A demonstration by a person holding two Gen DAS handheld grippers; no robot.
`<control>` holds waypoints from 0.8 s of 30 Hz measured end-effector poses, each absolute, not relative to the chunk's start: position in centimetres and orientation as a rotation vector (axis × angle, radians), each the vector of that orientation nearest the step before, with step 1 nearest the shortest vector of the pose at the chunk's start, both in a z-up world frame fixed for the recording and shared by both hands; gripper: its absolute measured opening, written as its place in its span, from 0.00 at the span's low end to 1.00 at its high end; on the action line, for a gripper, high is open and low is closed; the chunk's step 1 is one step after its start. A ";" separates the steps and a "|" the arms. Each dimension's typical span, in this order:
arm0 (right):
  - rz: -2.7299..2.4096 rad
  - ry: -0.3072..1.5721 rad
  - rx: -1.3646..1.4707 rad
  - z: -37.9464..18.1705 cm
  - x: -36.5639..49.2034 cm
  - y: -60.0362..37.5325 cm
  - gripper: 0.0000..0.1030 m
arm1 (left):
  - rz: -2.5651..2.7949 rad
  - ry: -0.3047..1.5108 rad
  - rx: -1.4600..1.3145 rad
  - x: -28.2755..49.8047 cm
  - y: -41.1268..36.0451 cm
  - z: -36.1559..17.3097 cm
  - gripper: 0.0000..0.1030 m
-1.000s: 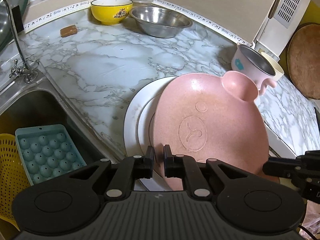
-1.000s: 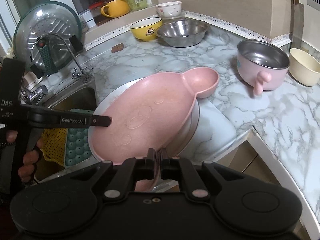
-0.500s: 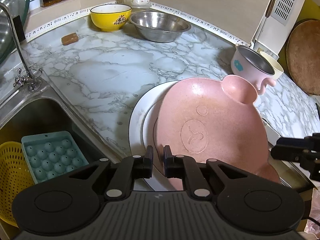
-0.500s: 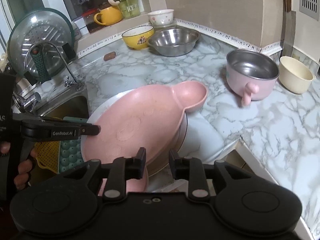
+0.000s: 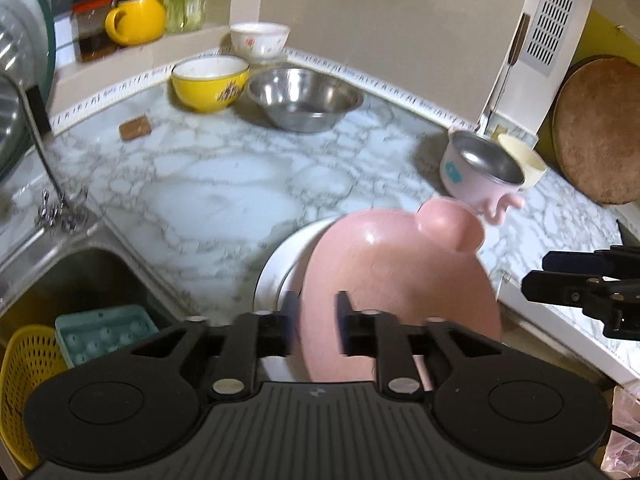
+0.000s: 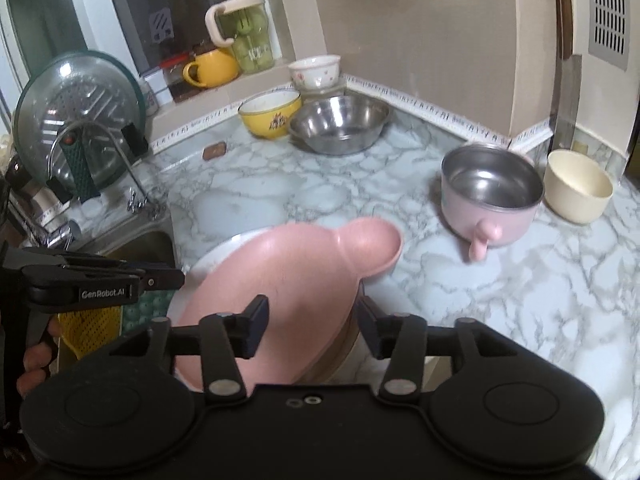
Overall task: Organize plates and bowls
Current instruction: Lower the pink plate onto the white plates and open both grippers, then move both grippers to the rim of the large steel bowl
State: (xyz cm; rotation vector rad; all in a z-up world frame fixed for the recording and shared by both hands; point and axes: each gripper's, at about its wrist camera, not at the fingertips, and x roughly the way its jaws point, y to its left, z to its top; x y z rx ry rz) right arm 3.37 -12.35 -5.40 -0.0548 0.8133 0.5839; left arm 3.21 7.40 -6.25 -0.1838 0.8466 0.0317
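The left gripper [image 5: 314, 322] hangs above the near rim of a pink plate [image 5: 396, 280], its jaws opening; the plate's edge shows in the gap between the fingers [image 5: 289, 320], which are blurred and do not press on it. The right gripper [image 6: 310, 330] is over the same plate [image 6: 280, 280] from the other side, its jaws also opening, the fingers [image 6: 256, 324] standing well apart with the plate's near rim below and between them, untouched. A hand [image 6: 34, 364] grips the left tool's handle at the edge of the right view.

The pink plate, with a small round cup at its far end, lies on a white plate [image 5: 276, 268] on the marble counter [image 5: 208, 184], just beyond both sets of fingers. To the left of the left fingers a sink [image 5: 72, 276] holds a teal tray [image 5: 104, 332] and a yellow strainer [image 5: 28, 380].

Beyond the plates to the right stand a pink-sided steel bowl [image 6: 490, 196] with a handle and, just beside it, a cream bowl [image 6: 578, 186]. Farther back, against the wall, a yellow bowl [image 6: 270, 114] touches a steel basin [image 6: 340, 124], with a small white bowl [image 6: 314, 70] behind them on the ledge.
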 end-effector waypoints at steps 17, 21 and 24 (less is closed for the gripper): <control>0.499 0.679 -0.067 -1.6 8.8 -11.1 0.90 | 0.068 0.679 -0.116 9.6 6.3 -1.2 0.69; 0.477 0.665 -0.068 -1.4 10.9 -10.5 0.97 | 0.102 0.662 -0.099 11.9 6.1 -0.4 0.72; 0.459 0.644 -0.083 -1.2 12.4 -9.9 0.98 | 0.123 0.649 -0.082 13.5 6.1 0.1 0.72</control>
